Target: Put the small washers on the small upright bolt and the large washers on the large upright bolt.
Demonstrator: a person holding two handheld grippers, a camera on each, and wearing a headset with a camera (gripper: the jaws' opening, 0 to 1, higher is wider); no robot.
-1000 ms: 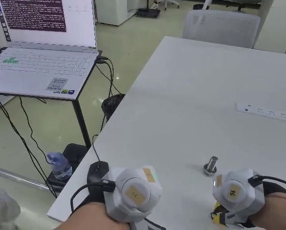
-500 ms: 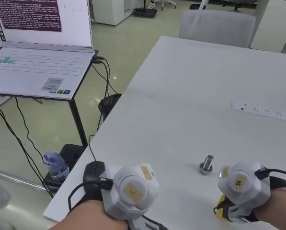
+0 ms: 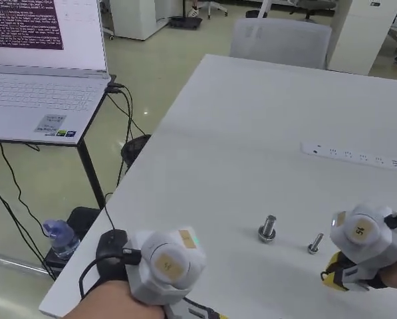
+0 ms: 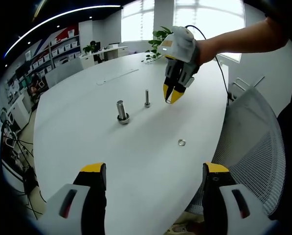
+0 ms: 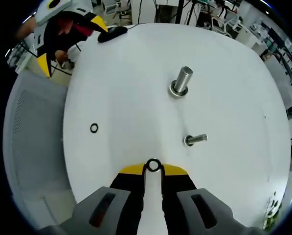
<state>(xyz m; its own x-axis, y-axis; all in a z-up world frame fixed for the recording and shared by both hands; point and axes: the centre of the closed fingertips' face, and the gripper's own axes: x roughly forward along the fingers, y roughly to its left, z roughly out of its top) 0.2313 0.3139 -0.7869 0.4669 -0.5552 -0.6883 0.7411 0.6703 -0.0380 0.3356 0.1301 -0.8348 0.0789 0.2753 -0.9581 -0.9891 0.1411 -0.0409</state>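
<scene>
Two bolts stand upright on the white table (image 3: 251,133): the large bolt (image 3: 268,228) (image 4: 122,111) (image 5: 181,81) and, just right of it, the small bolt (image 3: 315,243) (image 4: 147,98) (image 5: 196,139). My right gripper (image 5: 153,169) (image 4: 174,93) is shut on a washer (image 5: 153,165) held at its tips, hovering a short way from the small bolt. A loose washer (image 5: 94,128) (image 4: 181,142) lies flat near the table's front edge. My left gripper (image 4: 154,171) is open and holds nothing, near the front edge, left of the bolts.
A white power strip (image 3: 358,157) lies at the right rear. Left of the table, a laptop (image 3: 32,86) sits on a stand with cables and a water bottle (image 3: 60,238) below. A grey mesh chair (image 3: 281,40) stands at the far end.
The head camera has swung, shifting the scene left. My right gripper has moved right, away from the large bolt, uncovering the small bolt. The left gripper stays put.
</scene>
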